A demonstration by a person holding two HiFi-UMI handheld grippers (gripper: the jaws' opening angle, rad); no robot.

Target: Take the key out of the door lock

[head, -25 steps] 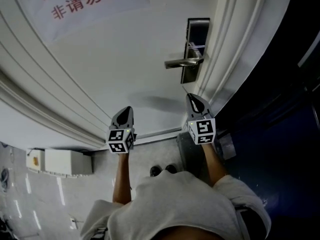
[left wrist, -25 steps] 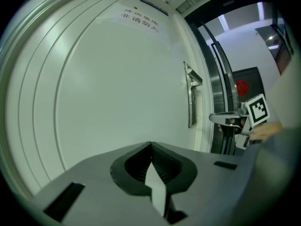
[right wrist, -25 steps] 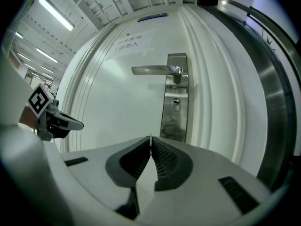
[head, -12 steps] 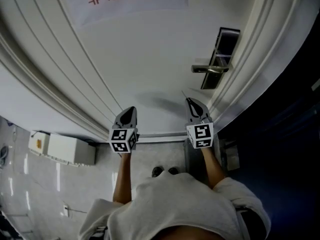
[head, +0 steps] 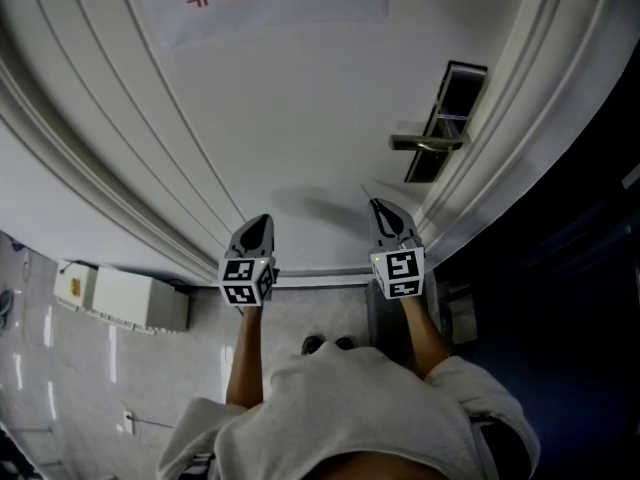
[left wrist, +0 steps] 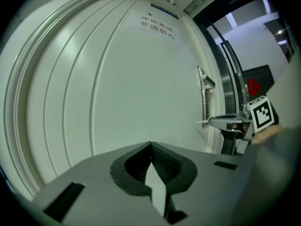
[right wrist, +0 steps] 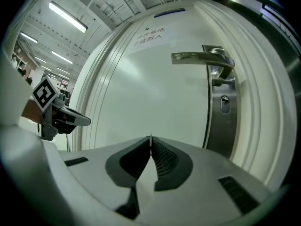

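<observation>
White door (head: pixel 300 108), lever handle (head: pixel 425 143) upper right; below, left hand-held gripper (head: pixel 258 222) and right hand-held gripper (head: pixel 380 209), both closed, empty.

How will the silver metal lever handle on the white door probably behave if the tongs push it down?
The silver metal lever handle looks solid, so it probably will not bend; more likely it pivots at the steel lock plate. Its shiny, smooth surface may be slippery to press. A push near its free end probably turns it easiest.
</observation>
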